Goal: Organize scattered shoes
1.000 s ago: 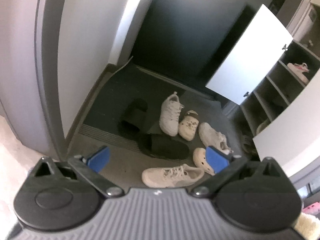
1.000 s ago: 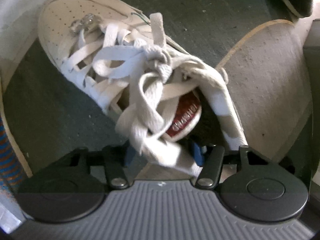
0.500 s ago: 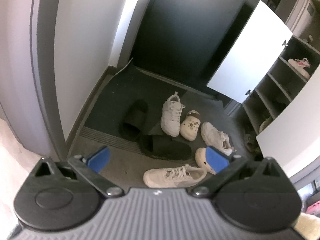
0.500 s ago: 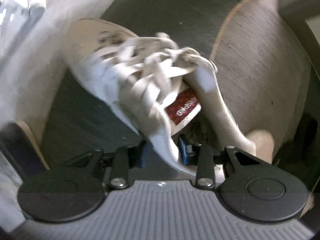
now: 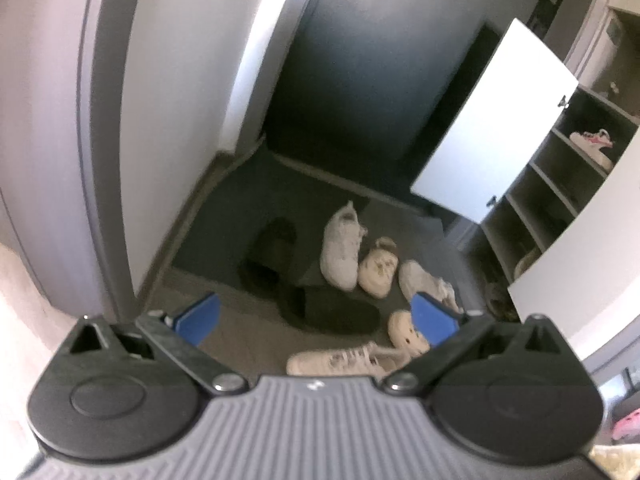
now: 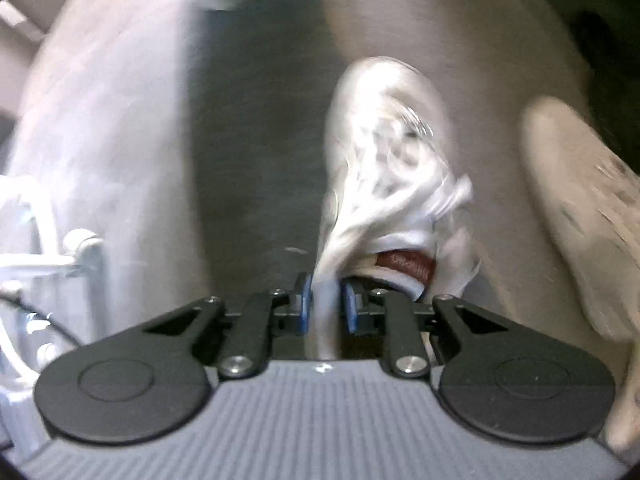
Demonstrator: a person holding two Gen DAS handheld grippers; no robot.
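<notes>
Here, right gripper [image 6: 326, 306] closing on white sneaker [image 6: 390, 184] by its side wall, red tongue label unreadable, just left of a beige clog [image 6: 580, 208]; left gripper [image 5: 316, 316] released above floor shoes.

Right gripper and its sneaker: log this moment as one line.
right gripper: closing on sneaker tongue, shoe hanging toe-down | left gripper: open, empty | floor: shoes scattered | cabinet: open

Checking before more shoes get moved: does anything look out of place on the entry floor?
Yes. Shoes lie scattered at mixed angles: two black slides crossed, two cream clogs apart, white sneakers pointing different ways. The shoe cabinet stands open, shelves mostly bare.
</notes>
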